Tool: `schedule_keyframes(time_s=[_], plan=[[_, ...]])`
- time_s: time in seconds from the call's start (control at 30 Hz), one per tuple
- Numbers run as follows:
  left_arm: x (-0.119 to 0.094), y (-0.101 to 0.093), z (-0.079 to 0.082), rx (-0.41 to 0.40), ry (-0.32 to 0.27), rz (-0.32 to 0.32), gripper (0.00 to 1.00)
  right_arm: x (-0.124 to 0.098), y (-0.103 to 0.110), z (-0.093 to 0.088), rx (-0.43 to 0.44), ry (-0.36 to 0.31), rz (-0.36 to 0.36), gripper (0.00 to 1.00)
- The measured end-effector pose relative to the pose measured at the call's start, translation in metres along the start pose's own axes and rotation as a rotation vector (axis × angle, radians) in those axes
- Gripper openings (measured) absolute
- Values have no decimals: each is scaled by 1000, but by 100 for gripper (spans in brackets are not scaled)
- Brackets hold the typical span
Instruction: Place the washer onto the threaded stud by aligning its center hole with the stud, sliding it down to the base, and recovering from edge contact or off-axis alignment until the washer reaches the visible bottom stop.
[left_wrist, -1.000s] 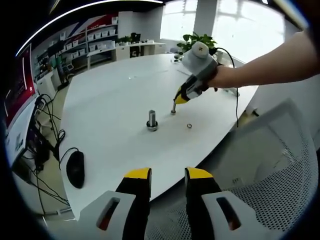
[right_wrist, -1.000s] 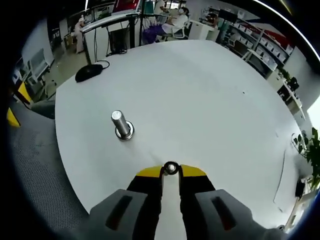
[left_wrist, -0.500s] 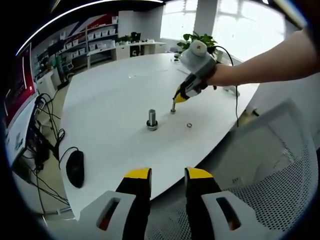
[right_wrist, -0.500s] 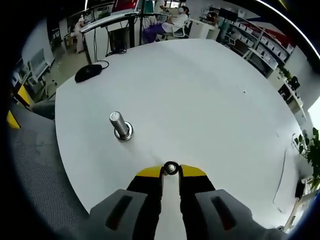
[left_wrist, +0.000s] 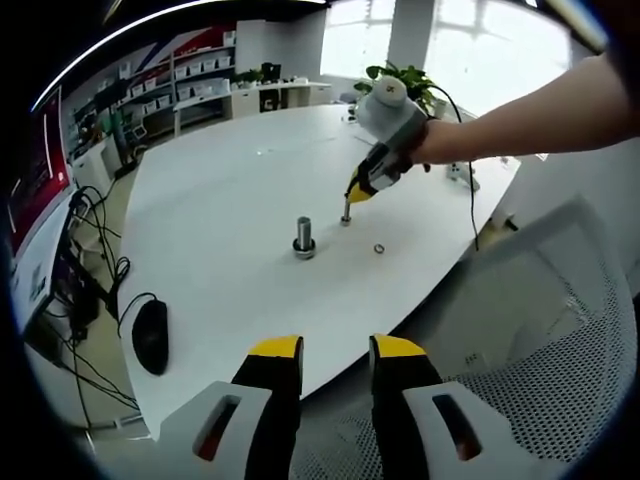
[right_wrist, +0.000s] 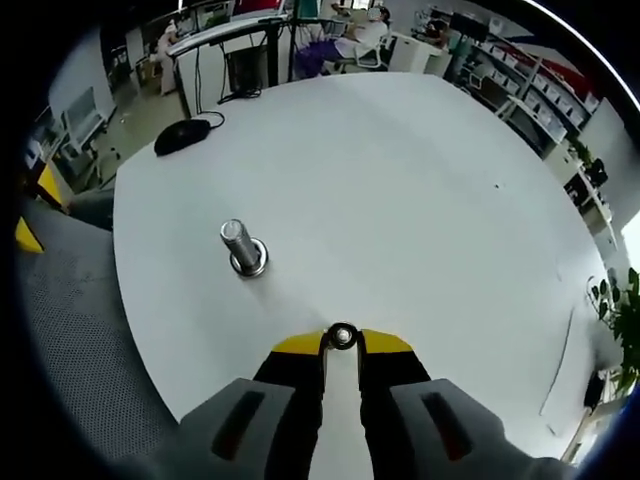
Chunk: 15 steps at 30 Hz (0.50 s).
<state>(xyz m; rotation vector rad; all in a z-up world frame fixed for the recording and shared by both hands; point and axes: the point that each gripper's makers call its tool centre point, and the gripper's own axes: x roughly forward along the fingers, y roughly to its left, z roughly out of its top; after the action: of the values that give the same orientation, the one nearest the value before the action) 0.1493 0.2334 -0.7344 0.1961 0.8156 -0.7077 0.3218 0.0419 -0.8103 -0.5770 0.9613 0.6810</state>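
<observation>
A white round table (right_wrist: 420, 200) holds an upright threaded stud (right_wrist: 243, 248) on its base. The right gripper (right_wrist: 343, 345) pinches a small washer (right_wrist: 343, 336) between nearly closed yellow-tipped jaws, near the stud but apart from it. A second washer (left_wrist: 380, 248) lies flat nearby (untouched). The left gripper (left_wrist: 336, 352) hovers off the table's edge, jaws parted, holding nothing.

Shiny metal stud (right_wrist: 243, 250) on a smooth matt white table (right_wrist: 400, 180).

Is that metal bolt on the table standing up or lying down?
Standing up. The bolt rests on its wide base on the white table, with its shaft pointing upward; the left gripper view shows the same.
</observation>
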Motion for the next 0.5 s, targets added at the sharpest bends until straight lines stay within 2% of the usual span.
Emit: schedule_keyframes(time_s=[0.5], plan=[[0,1,-1,-5,4,5,24,12,3,-3,-9,46,29,14]])
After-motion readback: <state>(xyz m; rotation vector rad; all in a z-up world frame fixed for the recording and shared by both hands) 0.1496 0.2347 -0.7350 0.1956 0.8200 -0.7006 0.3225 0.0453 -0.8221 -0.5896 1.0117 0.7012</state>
